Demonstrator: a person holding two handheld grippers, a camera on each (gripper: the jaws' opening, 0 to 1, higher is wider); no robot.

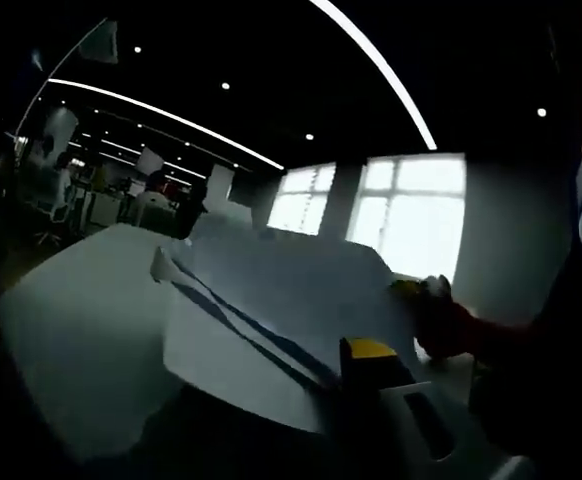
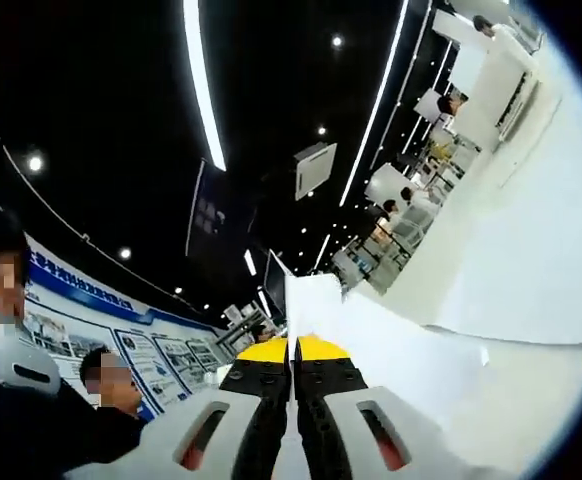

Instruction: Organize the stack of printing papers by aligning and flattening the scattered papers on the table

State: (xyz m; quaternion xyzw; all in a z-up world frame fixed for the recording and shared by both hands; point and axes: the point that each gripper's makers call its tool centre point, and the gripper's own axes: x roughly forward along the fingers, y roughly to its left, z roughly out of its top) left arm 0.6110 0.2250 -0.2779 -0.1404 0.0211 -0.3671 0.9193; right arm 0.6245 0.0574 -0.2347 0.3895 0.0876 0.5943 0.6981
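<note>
Left gripper view gives me the papers [image 1: 271, 320] as a loose white stack lifted off the desk [image 1: 81, 320], its sheets fanned so that dark gaps run between them. My left gripper [image 1: 371, 365] bites the stack's near edge with its yellow-tipped jaws clenched on the sheets. At the far right edge I see my right gripper [image 1: 421, 295] holding the same stack.

In the right gripper view my right gripper [image 2: 293, 350] has its jaws pressed together, with a thin sheet edge of the papers [image 2: 411, 350] rising from between them, so I judge it is grasping the stack too.

I take the step in hand to be the gathering and squaring: both tongs hold the bundle up, sheets not yet aligned. The next move calls for tapping one edge down on the desk so the sheets settle flush, then laying them flat.

The desk [image 2: 531, 260] runs wide and bare toward its far edge, so there is room to lower the stack.
</note>
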